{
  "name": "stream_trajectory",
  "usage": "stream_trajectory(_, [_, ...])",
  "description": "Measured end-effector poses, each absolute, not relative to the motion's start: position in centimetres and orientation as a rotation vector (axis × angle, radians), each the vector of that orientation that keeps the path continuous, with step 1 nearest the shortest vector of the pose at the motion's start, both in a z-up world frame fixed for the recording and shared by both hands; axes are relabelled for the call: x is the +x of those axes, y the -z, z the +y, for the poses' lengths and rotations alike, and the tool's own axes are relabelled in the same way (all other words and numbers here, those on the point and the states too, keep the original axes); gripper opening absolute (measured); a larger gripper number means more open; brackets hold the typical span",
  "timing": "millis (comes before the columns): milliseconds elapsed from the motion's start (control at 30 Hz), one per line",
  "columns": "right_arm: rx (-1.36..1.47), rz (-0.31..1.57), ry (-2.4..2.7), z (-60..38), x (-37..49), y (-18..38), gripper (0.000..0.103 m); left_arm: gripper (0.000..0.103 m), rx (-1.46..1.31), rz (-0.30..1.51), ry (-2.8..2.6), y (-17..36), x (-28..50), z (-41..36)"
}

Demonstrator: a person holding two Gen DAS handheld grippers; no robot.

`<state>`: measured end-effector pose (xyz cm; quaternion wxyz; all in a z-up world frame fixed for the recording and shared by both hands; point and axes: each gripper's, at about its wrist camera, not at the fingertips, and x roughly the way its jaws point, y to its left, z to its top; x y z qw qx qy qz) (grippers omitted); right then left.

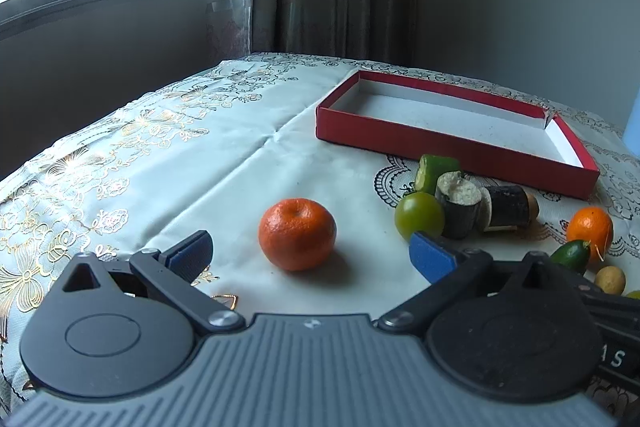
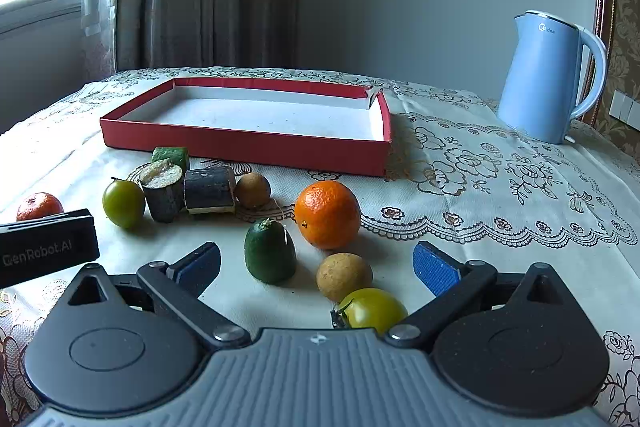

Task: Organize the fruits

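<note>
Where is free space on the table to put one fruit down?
Free: inside the red box, and the cloth between the box and the kettle. Also left of the lone orange. Crowded: in front of the box, around the green tomato.

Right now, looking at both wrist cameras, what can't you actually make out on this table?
- Yellow-green tomato: right wrist view, lower part hidden behind the right tool body.
- Small brown fruit: left wrist view, partly hidden by the left tool housing.
- Kettle logo: right wrist view, too small to read fully.
- Red box near inner wall: both views, hidden by its own front side.
</note>
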<state>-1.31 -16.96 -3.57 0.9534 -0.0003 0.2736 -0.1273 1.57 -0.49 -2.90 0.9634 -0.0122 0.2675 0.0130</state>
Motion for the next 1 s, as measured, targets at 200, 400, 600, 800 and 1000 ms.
stream_trajectory(200, [-0.001, 0.556, 0.257, -16.94, -1.33, 3.57, 0.103, 0.103, -0.032, 0.549, -0.021, 2.98, 1.68, -0.42])
stream_trajectory(400, [-0.005, 0.556, 0.257, -16.83, -1.34, 3.57, 0.103, 0.103, -0.031, 0.562, -0.013, 3.09, 1.93, -0.48])
stream_trajectory(600, [-0.005, 0.556, 0.257, -16.82, -1.36, 3.57, 0.103, 0.103, -0.043, 0.580, -0.011, 3.27, 2.14, -0.32])
stream_trajectory(800, [-0.005, 0.557, 0.255, -16.81, -1.34, 3.58, 0.103, 0.103, -0.046, 0.588, -0.012, 3.34, 2.25, -0.35])
stream_trajectory(1000, [-0.005, 0.558, 0.255, -16.80, -1.35, 3.55, 0.103, 0.103, -0.044, 0.591, -0.016, 3.39, 2.53, -0.43])
